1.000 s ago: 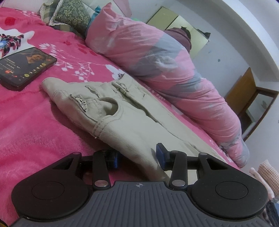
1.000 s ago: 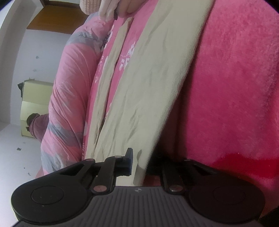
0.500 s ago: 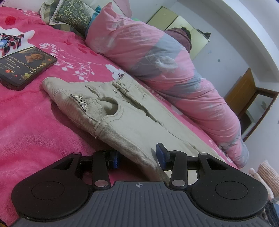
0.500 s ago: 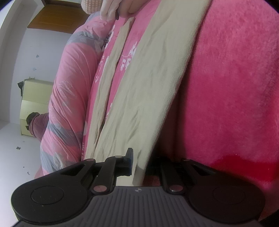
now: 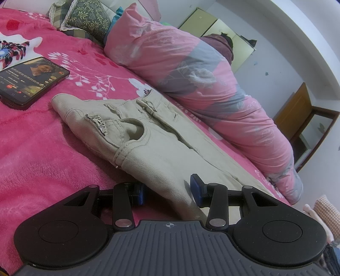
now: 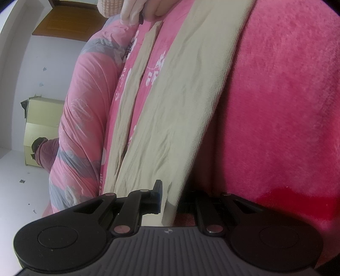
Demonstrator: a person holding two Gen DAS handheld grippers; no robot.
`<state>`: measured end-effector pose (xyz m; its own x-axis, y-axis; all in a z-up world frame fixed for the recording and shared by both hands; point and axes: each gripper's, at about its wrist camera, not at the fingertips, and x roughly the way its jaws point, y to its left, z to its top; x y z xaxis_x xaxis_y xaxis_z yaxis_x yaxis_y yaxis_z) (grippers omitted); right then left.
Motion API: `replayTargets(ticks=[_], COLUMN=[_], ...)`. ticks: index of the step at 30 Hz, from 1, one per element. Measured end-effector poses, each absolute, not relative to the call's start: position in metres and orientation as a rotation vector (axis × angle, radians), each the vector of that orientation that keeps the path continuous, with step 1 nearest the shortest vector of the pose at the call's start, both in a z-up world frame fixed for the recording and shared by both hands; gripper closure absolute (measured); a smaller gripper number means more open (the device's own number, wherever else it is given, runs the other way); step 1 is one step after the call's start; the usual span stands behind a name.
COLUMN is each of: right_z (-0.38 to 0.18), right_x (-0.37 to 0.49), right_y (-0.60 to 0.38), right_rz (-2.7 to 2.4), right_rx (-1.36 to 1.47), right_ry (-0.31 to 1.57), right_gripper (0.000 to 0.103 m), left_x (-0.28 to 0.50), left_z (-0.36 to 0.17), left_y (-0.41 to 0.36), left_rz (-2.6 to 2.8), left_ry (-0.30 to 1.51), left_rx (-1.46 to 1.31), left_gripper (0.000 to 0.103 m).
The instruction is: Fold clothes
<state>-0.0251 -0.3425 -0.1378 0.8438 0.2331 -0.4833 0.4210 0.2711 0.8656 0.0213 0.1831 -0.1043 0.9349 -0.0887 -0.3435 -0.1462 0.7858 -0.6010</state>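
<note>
A pair of beige twill trousers (image 5: 157, 146) lay stretched along a bright pink plush bedspread (image 5: 36, 152), the waistband with its open fly and a small patterned label at the far left, the legs running to the near right. In the right wrist view the two legs (image 6: 180, 102) lay side by side with a strip of pink flowered sheet showing between them.

The left gripper (image 5: 167, 190) sat at the near edge of the trousers with a raised fold of the upper leg cloth between its blue pads; whether the pads actually pressed the fold could not be told. The right gripper (image 6: 170, 197) was clenched on the hem end of the nearer leg, one pad tight against the cloth and the other hidden behind it.

A black phone (image 5: 29, 81) with its screen lit lay on the bedspread, left of the waistband and apart from it. A rolled pink and grey quilt (image 5: 201, 80) ran along the far side of the bed, just beside the trousers. A green flowered cushion (image 5: 89, 18) leaned at the head. Pale gloved fingers (image 6: 136, 10) showed at the far end of the legs.
</note>
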Motion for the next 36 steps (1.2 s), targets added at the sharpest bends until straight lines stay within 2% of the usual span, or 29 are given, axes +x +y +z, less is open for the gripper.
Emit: replayTargets(ticks=[36], right_z=[-0.139], right_x=[-0.0254], right_y=[-0.3422], right_rz=[-0.14], right_rx=[1.313], right_ry=[0.596], right_gripper=[0.092], left_x=[0.0203], left_z=[-0.1041], left_y=[0.1828], left_rz=[0.034], left_ry=[0.366], left_rx=[-0.663], left_gripper=[0.062])
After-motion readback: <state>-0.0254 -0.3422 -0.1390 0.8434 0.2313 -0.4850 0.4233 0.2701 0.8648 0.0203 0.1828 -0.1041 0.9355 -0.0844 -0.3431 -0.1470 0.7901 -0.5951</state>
